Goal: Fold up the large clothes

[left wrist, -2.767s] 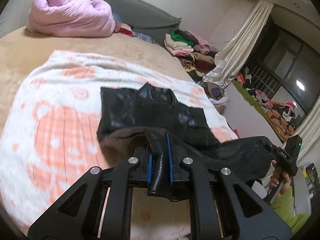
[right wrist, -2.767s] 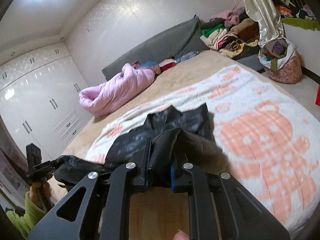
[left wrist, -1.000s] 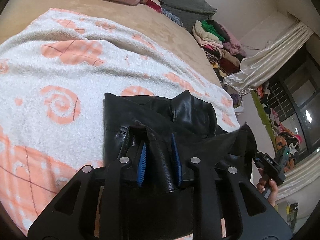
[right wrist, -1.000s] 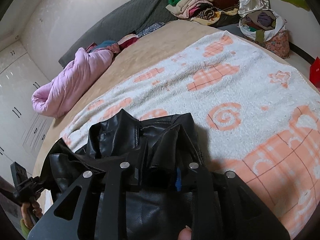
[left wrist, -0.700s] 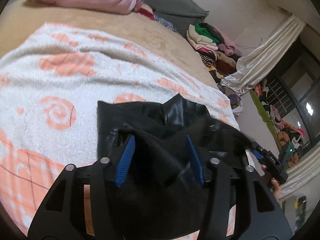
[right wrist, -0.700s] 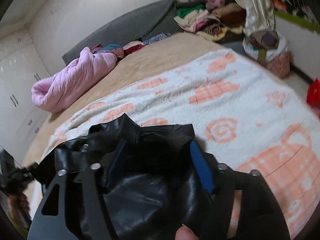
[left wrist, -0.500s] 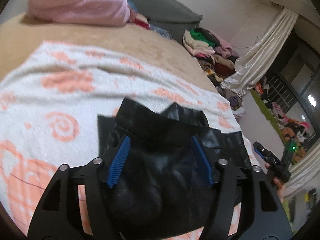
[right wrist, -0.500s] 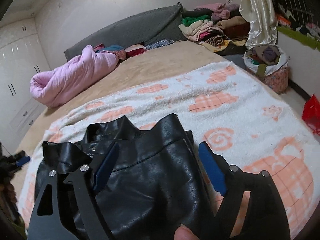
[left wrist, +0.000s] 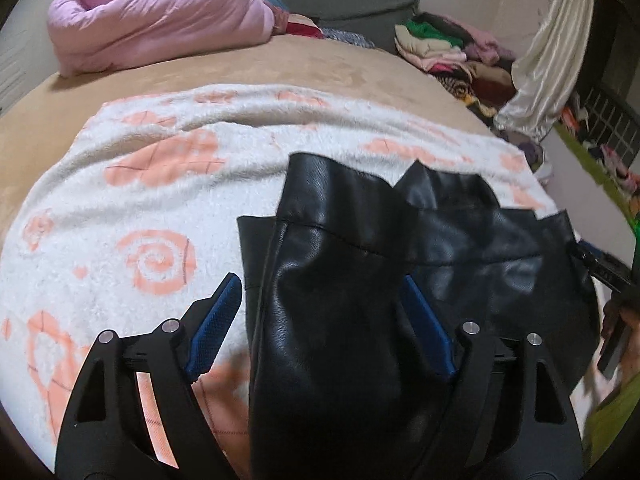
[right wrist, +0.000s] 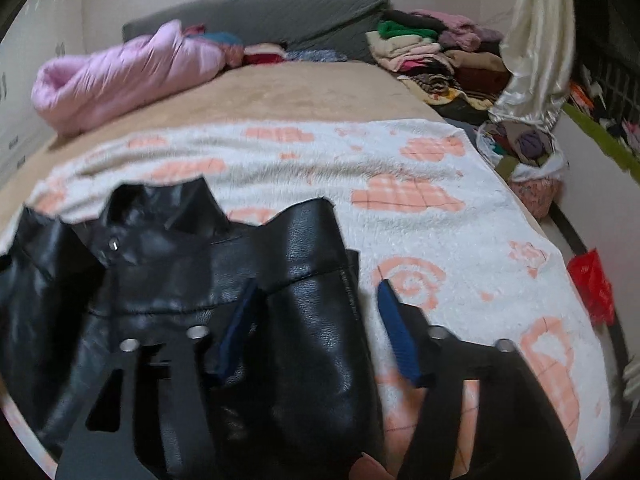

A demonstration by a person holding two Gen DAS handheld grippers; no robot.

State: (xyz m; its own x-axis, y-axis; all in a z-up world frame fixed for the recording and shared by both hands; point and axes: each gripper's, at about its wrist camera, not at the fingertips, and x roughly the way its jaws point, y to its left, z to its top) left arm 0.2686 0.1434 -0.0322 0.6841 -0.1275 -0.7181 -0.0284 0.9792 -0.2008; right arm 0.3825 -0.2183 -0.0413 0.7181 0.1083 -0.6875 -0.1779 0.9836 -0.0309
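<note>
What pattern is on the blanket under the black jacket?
The blanket is white and fluffy with peach-orange hearts and swirls, clearest in the right wrist view.

Bed (left wrist: 280, 68), tan cover. White-and-peach blanket (left wrist: 132, 200) spread centrally; black leather jacket (left wrist: 340, 300) lying on it at 5 o'clock. Pink duvet (left wrist: 160, 28) bundled at 11 o'clock.

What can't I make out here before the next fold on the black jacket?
- Black jacket near hem: cut off by the bottom edge, both views.
- Right gripper: motion blur in right wrist view.
- Blanket under the jacket: covered.
- Far clothes pile: too small, blurred.
</note>
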